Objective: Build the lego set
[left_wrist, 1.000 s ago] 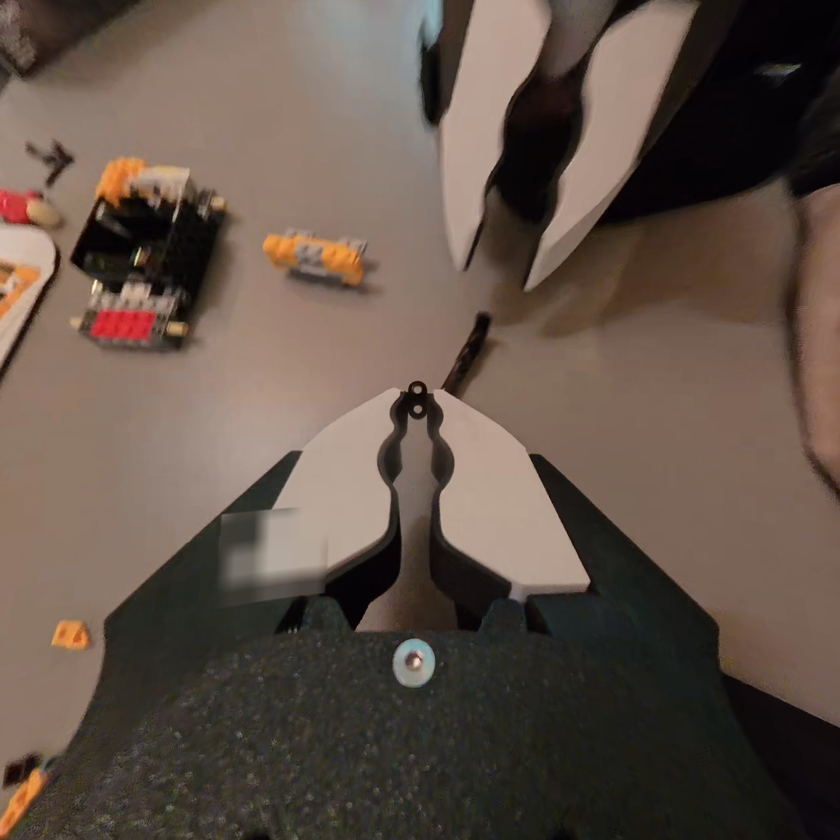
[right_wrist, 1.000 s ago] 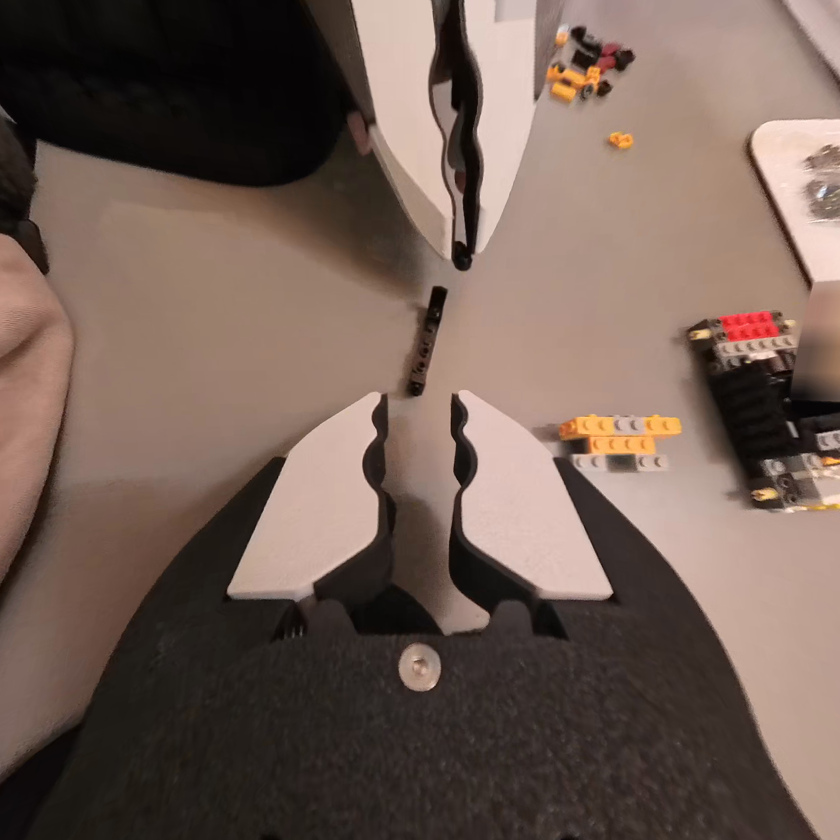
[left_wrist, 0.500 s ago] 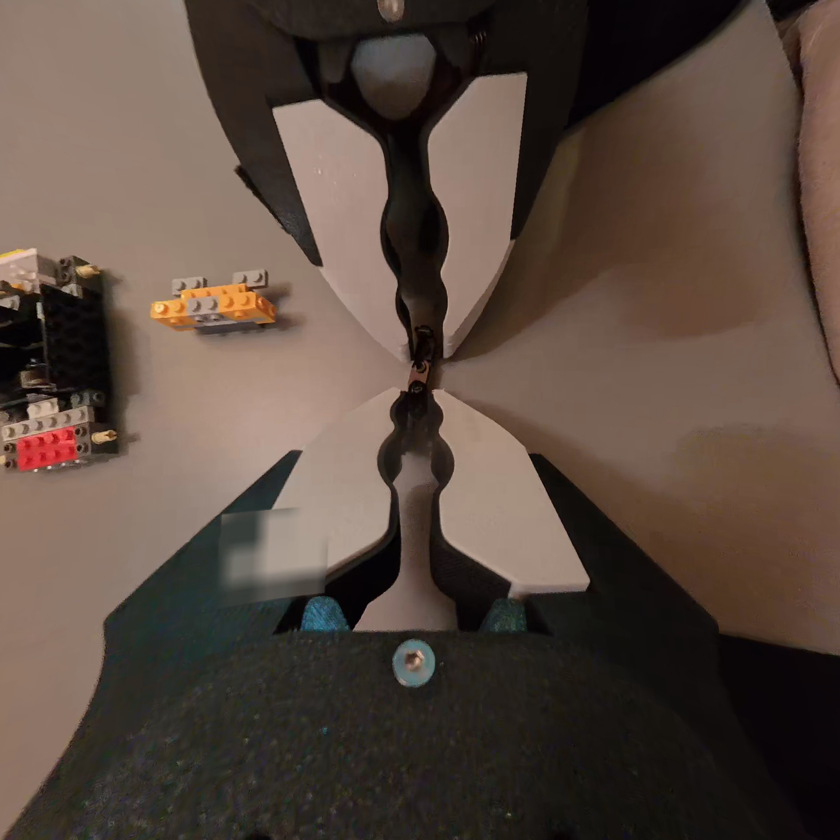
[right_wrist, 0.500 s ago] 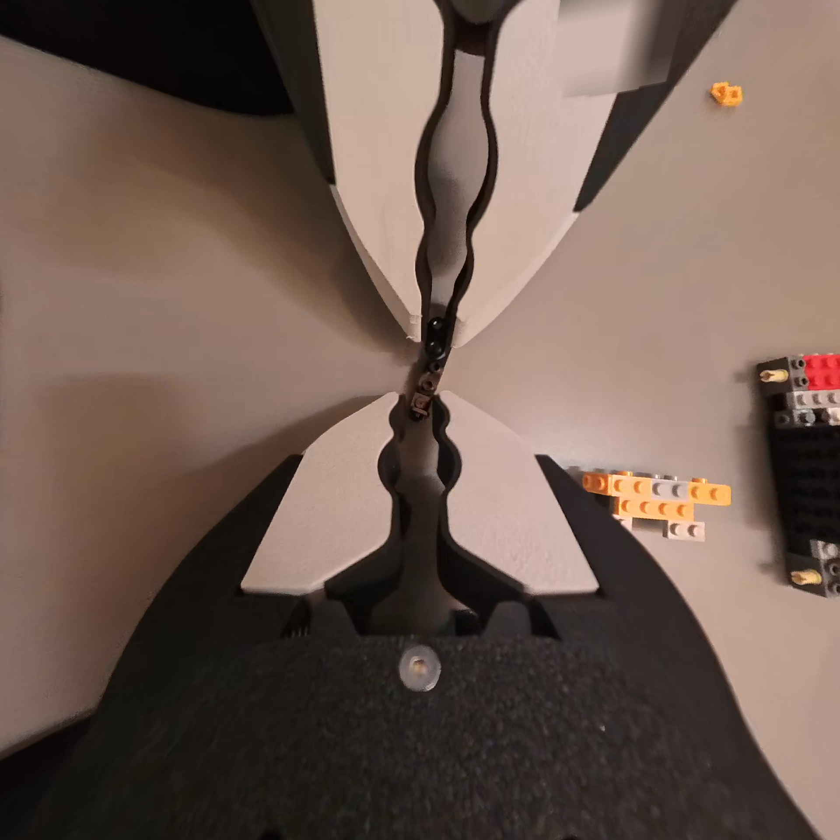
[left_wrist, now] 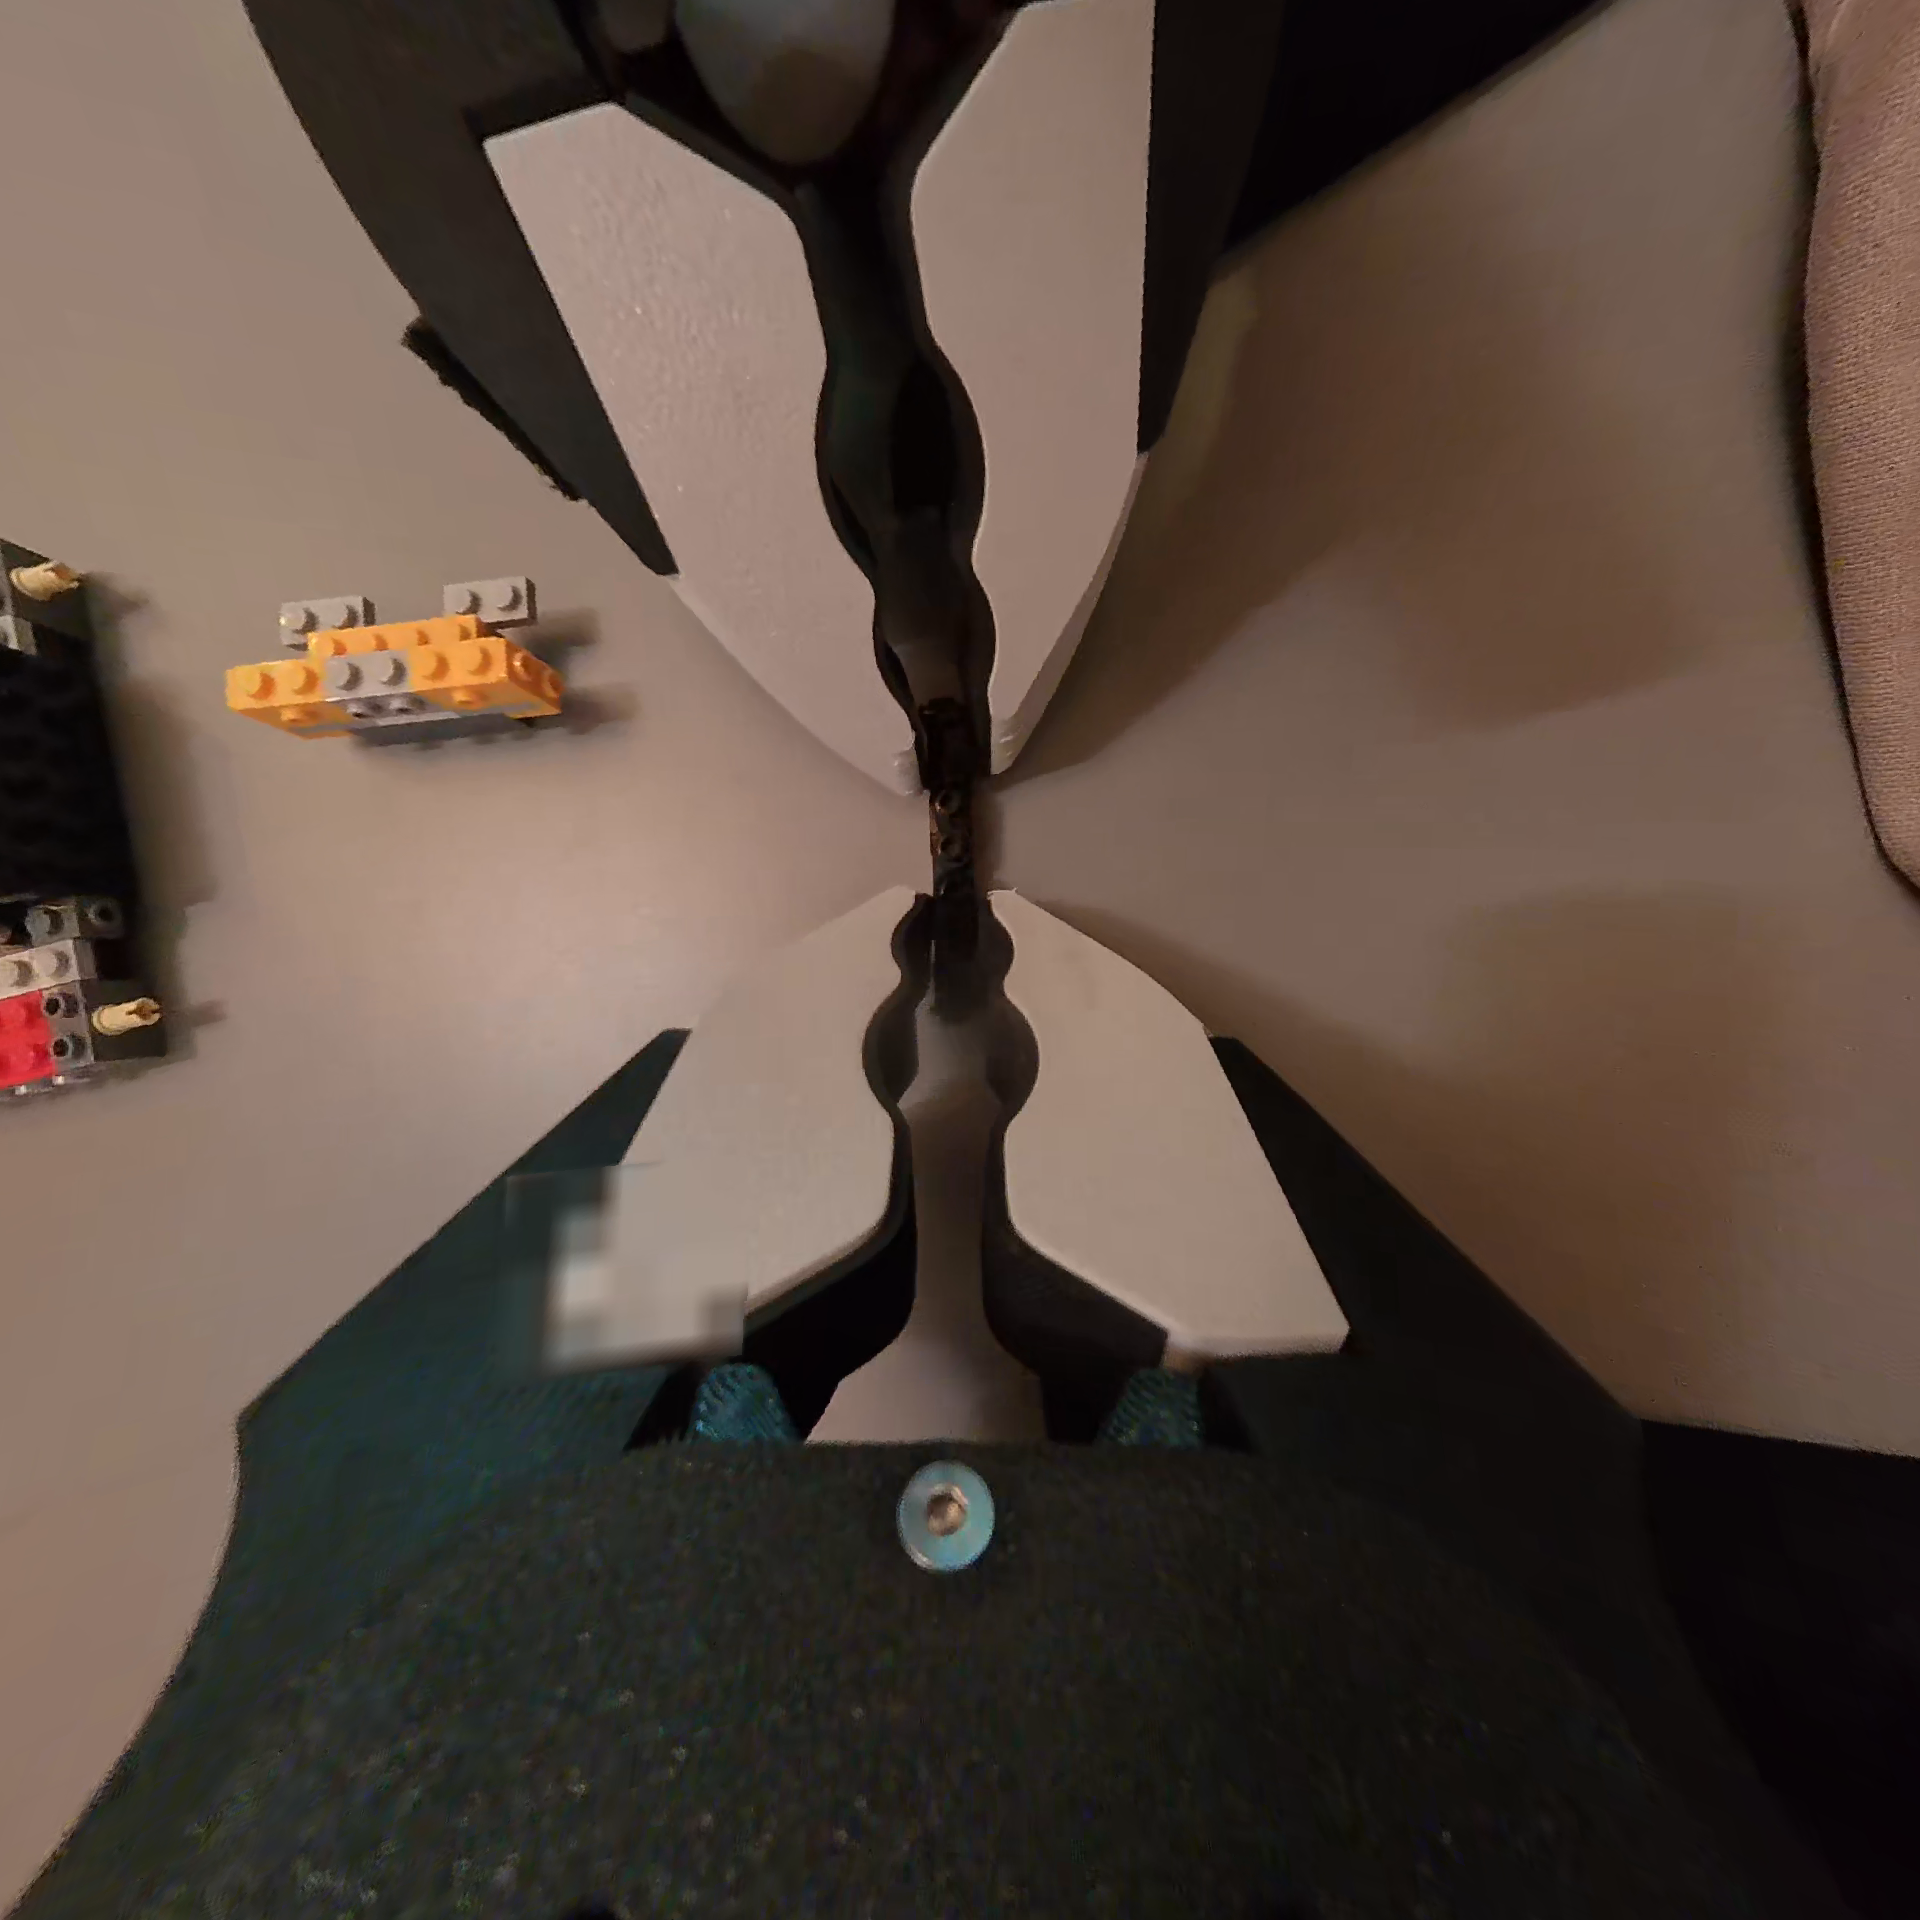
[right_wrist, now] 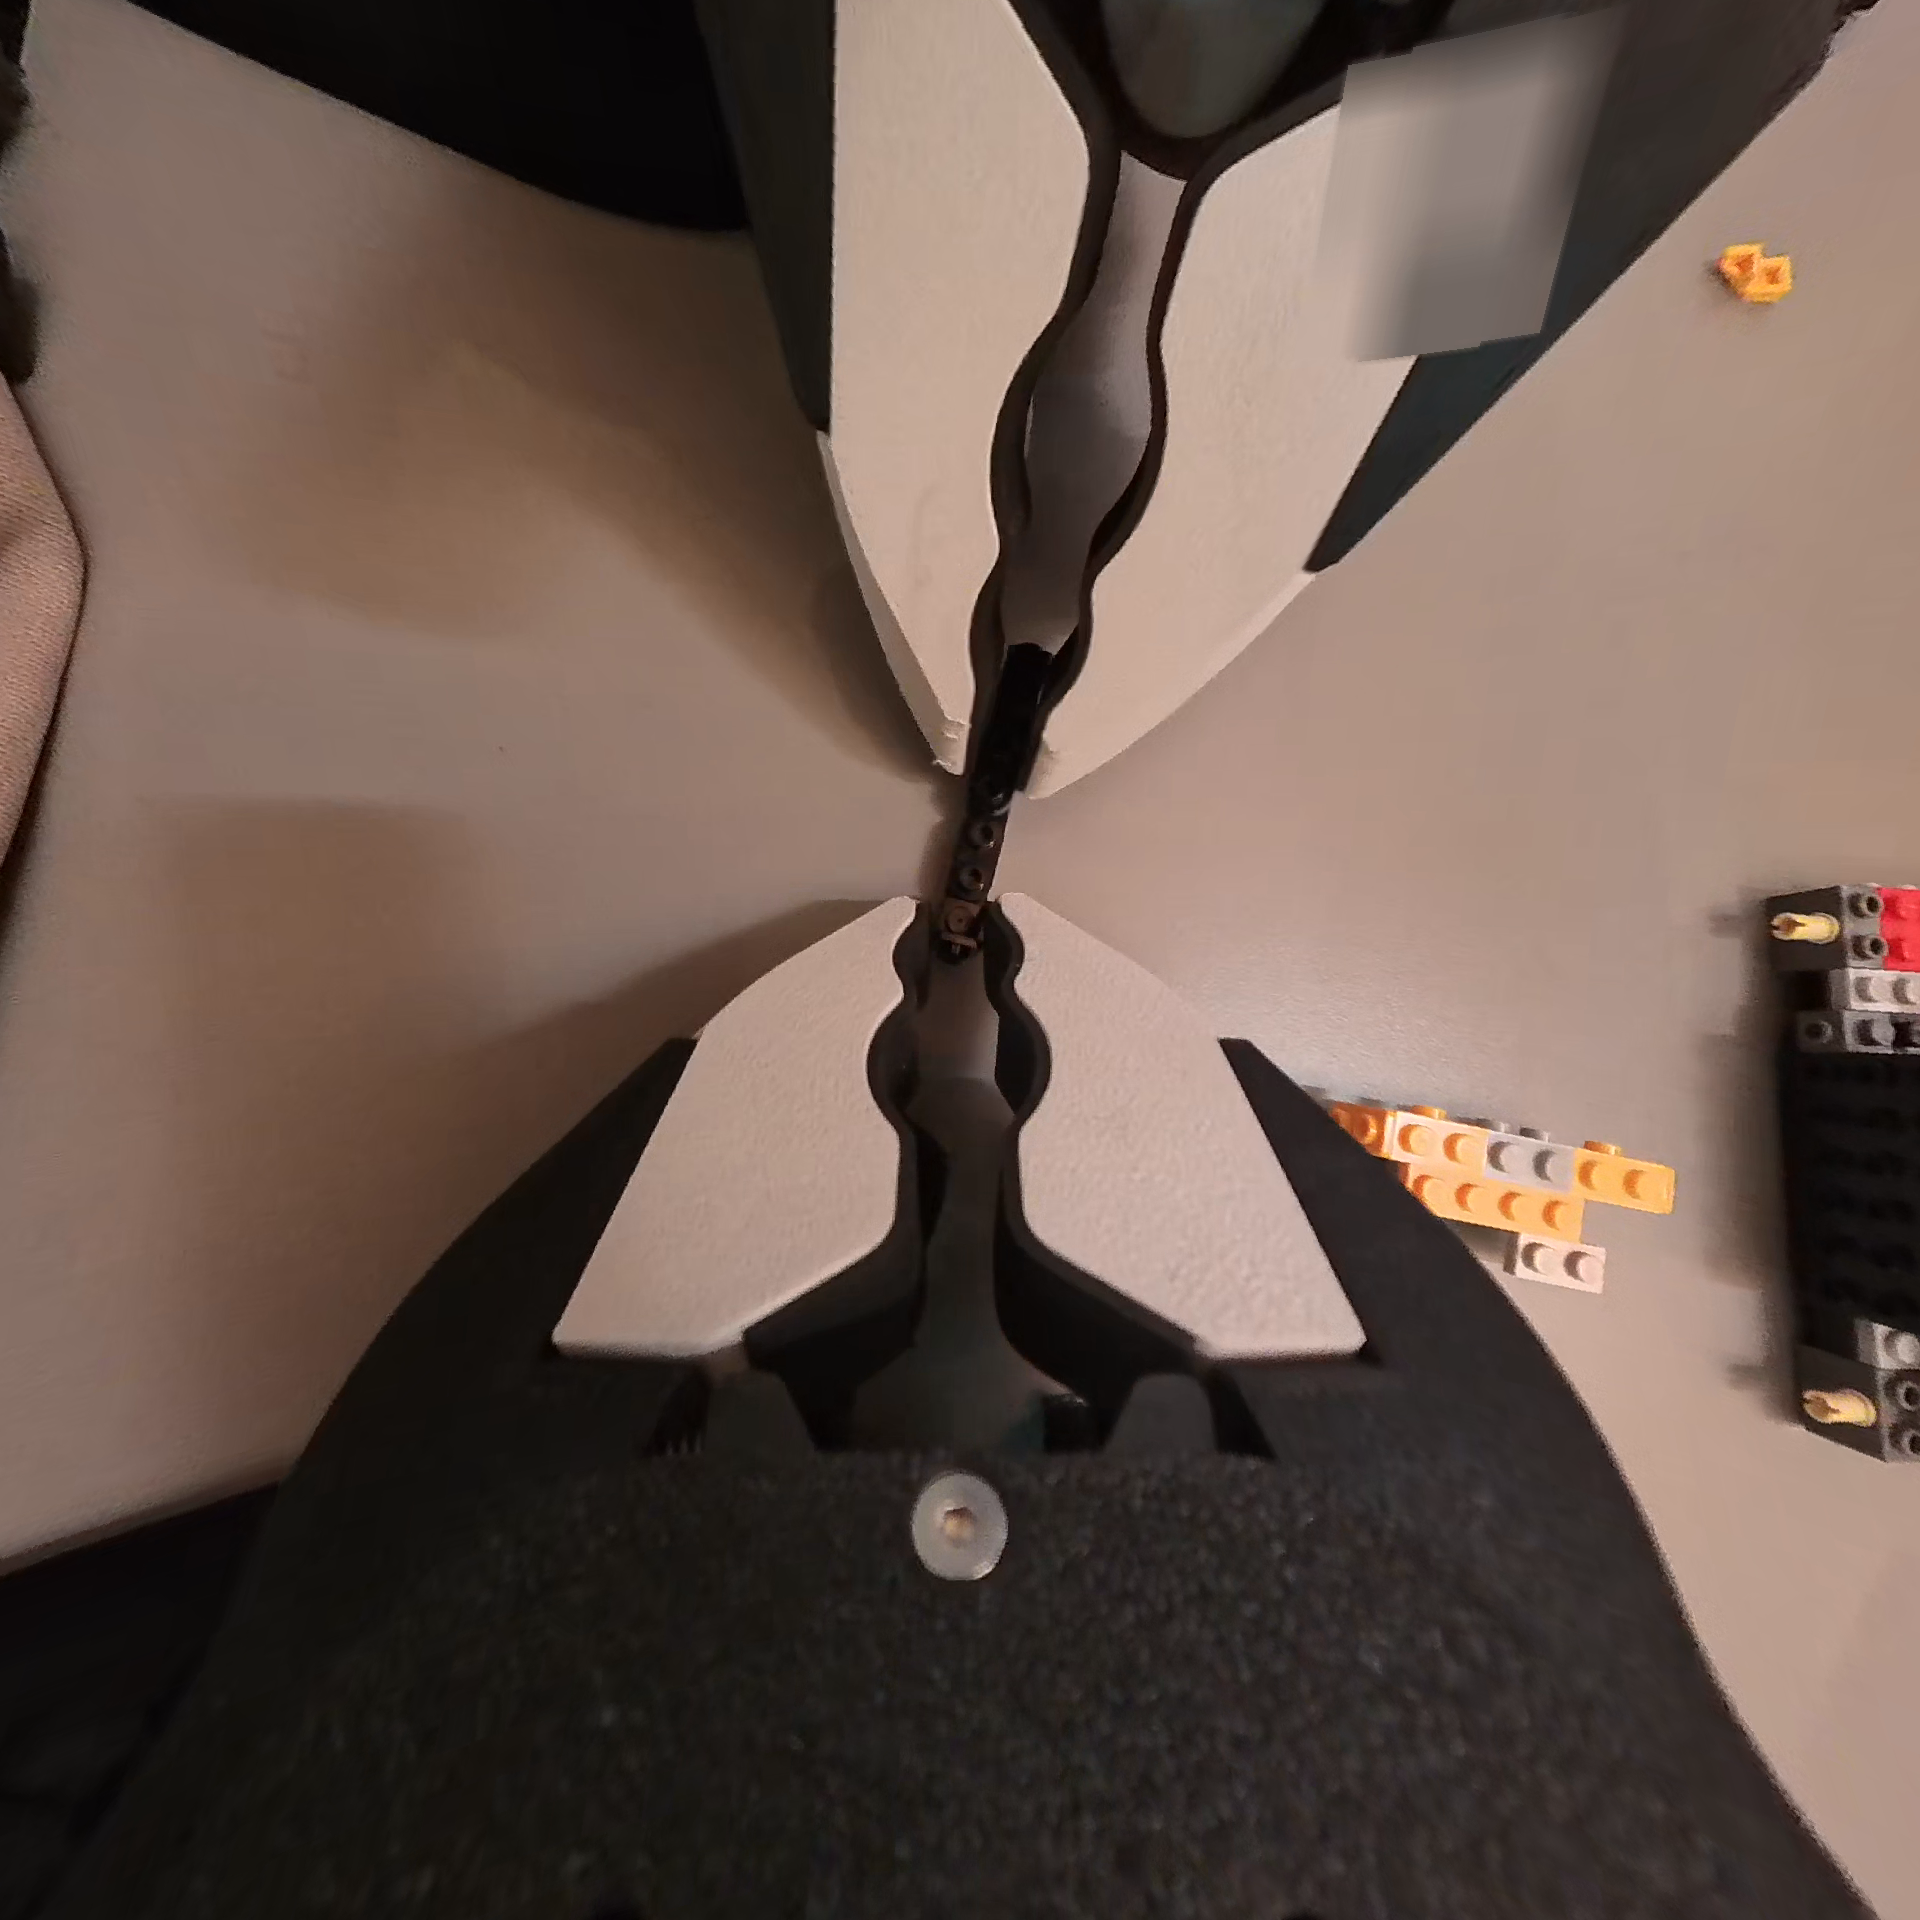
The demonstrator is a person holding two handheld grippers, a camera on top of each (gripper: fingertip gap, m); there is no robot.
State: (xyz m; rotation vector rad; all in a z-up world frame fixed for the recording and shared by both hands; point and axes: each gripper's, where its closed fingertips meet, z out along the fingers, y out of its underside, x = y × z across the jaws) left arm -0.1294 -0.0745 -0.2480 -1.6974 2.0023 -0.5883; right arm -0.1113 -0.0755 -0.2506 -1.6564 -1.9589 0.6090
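Note:
A thin black lego beam with holes spans the short gap between my two grippers, which face each other tip to tip above the grey table. My left gripper is shut on one end of it. My right gripper comes in from the top of the left wrist view and is shut on the other end. In the right wrist view the beam runs from my right gripper up into the jaws of the left gripper. The small black piece the left gripper held earlier cannot be told apart.
An orange and grey brick assembly lies on the table beside the grippers. A black chassis with red and grey bricks sits beyond it. A small orange piece lies apart. A person's arm is at the edge. Both grippers' tips are close together, under 4 cm apart.
One second ago the beam lay on the table and my right gripper was open. The right gripper has shut on it, the grippers met tip to tip, and the beam now reaches into the left jaws.

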